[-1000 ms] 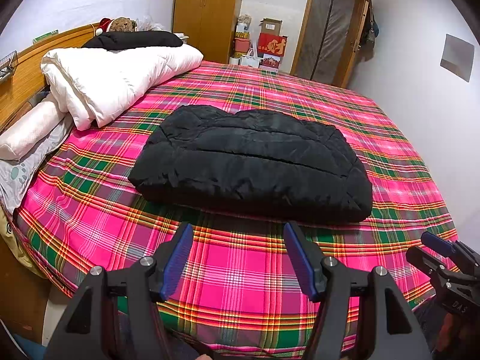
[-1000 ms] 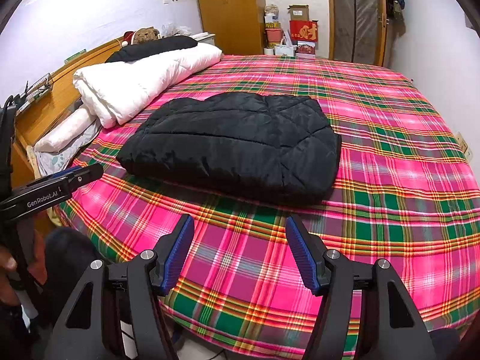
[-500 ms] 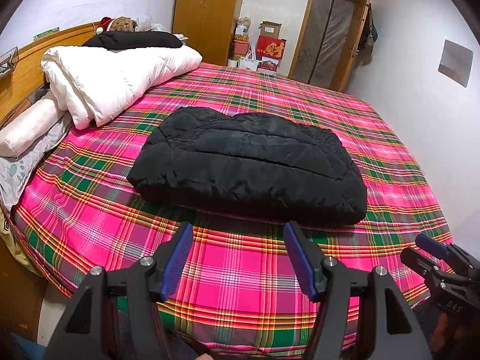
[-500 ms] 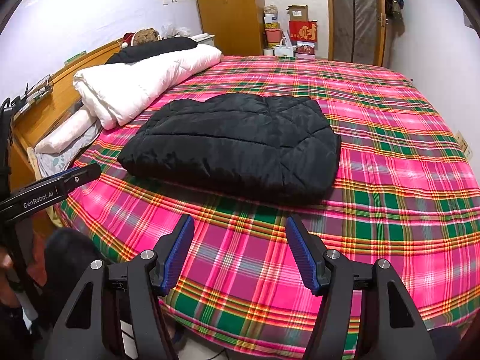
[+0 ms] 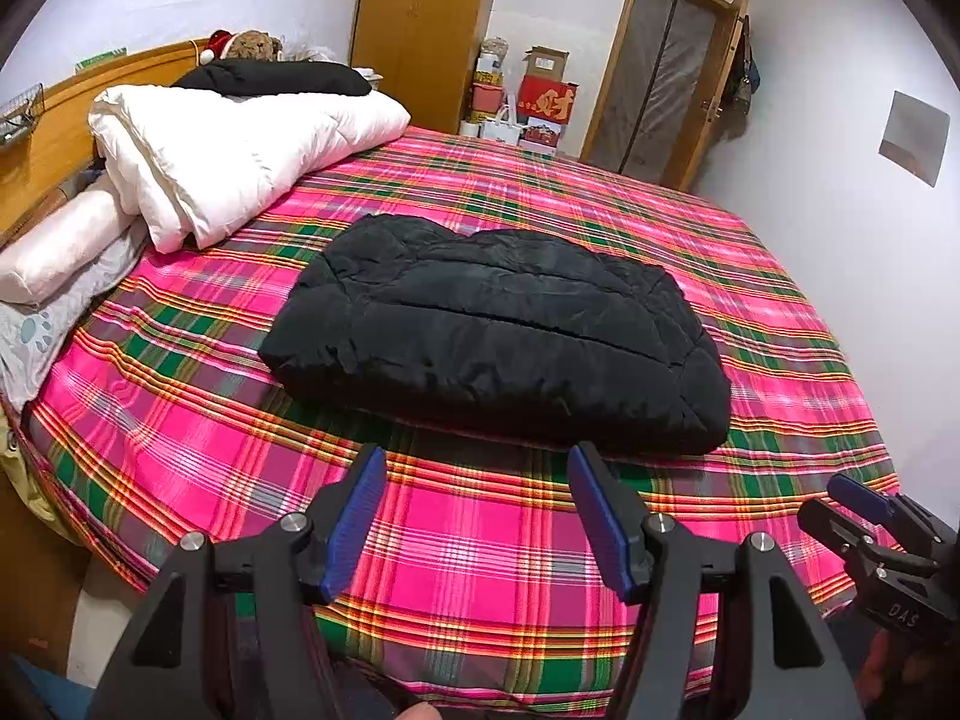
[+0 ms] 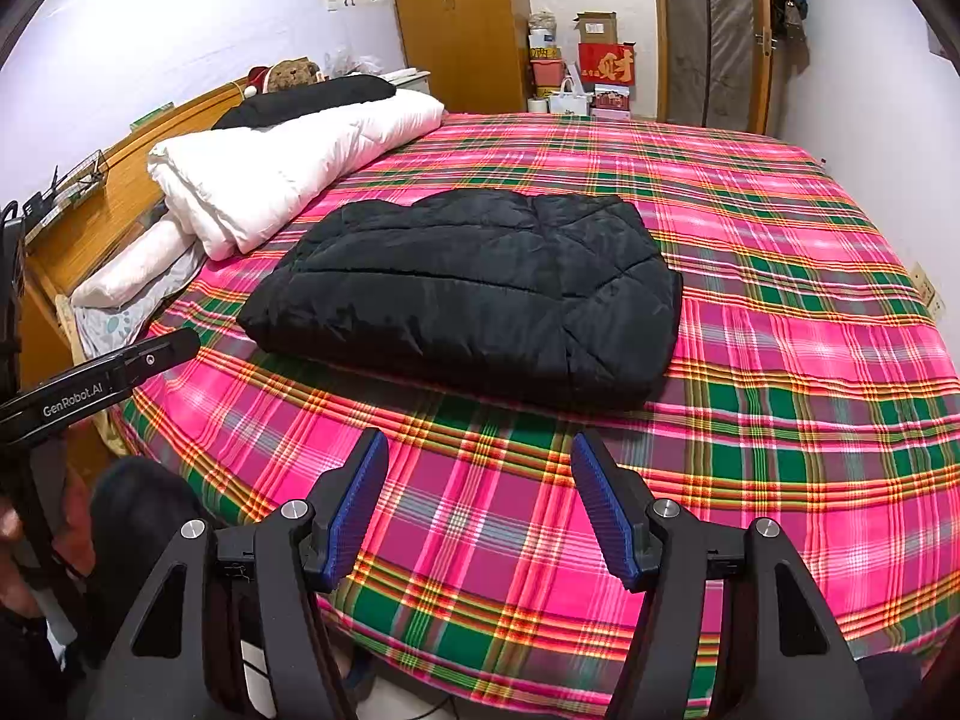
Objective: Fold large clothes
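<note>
Left wrist view: a folded black padded jacket (image 5: 498,336) lies mid-bed on the pink plaid bedspread (image 5: 468,540), right of the rolled white duvet (image 5: 240,150).
Left gripper (image 5: 477,516): fingers spread, empty, hovering over the bedspread short of the jacket's near edge.
Right wrist view: the jacket (image 6: 474,288) sits beyond the right gripper (image 6: 480,510).
Right gripper: fingers spread, holding nothing, apart from the jacket.
</note>
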`<state>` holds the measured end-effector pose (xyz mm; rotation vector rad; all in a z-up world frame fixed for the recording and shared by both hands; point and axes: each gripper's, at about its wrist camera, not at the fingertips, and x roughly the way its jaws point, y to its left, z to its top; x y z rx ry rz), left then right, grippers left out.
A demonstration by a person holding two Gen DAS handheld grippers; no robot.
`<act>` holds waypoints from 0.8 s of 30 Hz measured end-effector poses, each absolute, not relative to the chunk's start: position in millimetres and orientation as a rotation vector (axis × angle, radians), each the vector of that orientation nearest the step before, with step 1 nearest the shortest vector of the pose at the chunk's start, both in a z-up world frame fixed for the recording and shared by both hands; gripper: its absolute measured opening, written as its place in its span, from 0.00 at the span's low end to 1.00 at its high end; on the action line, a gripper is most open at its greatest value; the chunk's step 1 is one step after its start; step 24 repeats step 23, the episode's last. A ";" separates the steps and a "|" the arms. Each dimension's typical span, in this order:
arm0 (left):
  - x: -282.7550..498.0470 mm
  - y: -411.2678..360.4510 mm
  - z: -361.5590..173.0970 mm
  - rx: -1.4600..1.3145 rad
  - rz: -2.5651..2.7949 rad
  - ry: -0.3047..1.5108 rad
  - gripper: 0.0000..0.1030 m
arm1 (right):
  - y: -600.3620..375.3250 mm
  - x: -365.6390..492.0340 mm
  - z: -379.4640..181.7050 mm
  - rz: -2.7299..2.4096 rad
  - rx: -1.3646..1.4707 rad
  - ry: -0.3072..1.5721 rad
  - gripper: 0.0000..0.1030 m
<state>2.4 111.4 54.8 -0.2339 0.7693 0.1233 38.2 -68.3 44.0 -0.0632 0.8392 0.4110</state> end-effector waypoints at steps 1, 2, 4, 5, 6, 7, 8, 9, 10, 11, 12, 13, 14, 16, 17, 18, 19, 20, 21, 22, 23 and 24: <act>1.9 111.3 55.4 -0.233 0.124 0.766 0.63 | -68.3 38.2 43.9 0.410 -0.064 0.839 0.62; 1.9 111.5 55.6 -0.236 0.124 0.766 0.63 | -68.2 38.0 44.2 0.411 -0.064 0.839 0.62; 2.3 111.8 55.2 -0.235 0.132 0.772 0.63 | -68.2 37.8 44.0 0.411 -0.063 0.838 0.62; 1.9 111.3 55.2 -0.234 0.131 0.771 0.63 | -68.1 37.6 44.1 0.411 -0.064 0.837 0.62; 1.8 111.2 55.2 -0.238 0.127 0.772 0.63 | -67.6 37.3 44.6 0.410 -0.064 0.837 0.62; 1.4 111.0 55.2 -0.244 0.124 0.773 0.63 | -67.5 37.2 44.7 0.410 -0.063 0.838 0.62; 1.5 110.8 55.0 -0.247 0.122 0.775 0.63 | -67.8 37.2 44.7 0.410 -0.063 0.838 0.62; 1.7 110.7 54.9 -0.247 0.120 0.776 0.63 | -67.9 37.3 44.7 0.410 -0.063 0.838 0.62; 1.5 110.1 54.6 -0.246 0.118 0.778 0.63 | -67.7 37.1 45.4 0.409 -0.063 0.838 0.62; 1.4 109.4 54.3 -0.246 0.116 0.779 0.63 | -67.7 36.9 45.8 0.408 -0.062 0.838 0.62; 1.4 108.9 53.8 -0.244 0.119 0.780 0.63 | -67.8 36.9 46.5 0.407 -0.061 0.839 0.62; 1.1 108.4 53.6 -0.241 0.128 0.778 0.63 | -68.1 36.3 47.4 0.405 -0.059 0.839 0.62; 0.9 108.3 53.4 -0.242 0.132 0.777 0.63 | -68.5 35.8 48.1 0.404 -0.057 0.838 0.62; 0.2 108.1 52.8 -0.246 0.141 0.776 0.63 | -70.0 34.8 49.1 0.400 -0.053 0.837 0.62; 0.1 108.2 52.6 -0.245 0.146 0.776 0.63 | -70.8 34.5 49.4 0.399 -0.051 0.837 0.62; -0.3 108.2 52.4 -0.246 0.147 0.774 0.63 | -71.4 34.0 50.4 0.398 -0.049 0.835 0.62; -0.5 108.1 52.3 -0.248 0.148 0.774 0.63 | -71.7 33.9 50.1 0.397 -0.048 0.833 0.62; -0.4 107.5 52.3 -0.246 0.152 0.777 0.63 | -72.1 33.5 50.5 0.397 -0.047 0.832 0.62; -0.8 107.5 52.5 -0.244 0.153 0.776 0.63 | -72.5 33.2 50.8 0.396 -0.044 0.831 0.62; -1.0 107.0 52.8 -0.243 0.154 0.777 0.63 | -73.1 33.0 50.5 0.397 -0.041 0.830 0.62; -0.9 106.7 52.7 -0.243 0.151 0.780 0.63 | -74.1 32.6 50.6 0.397 -0.039 0.829 0.62; -0.9 106.7 52.7 -0.243 0.151 0.780 0.63 | -74.1 32.6 50.6 0.397 -0.039 0.829 0.62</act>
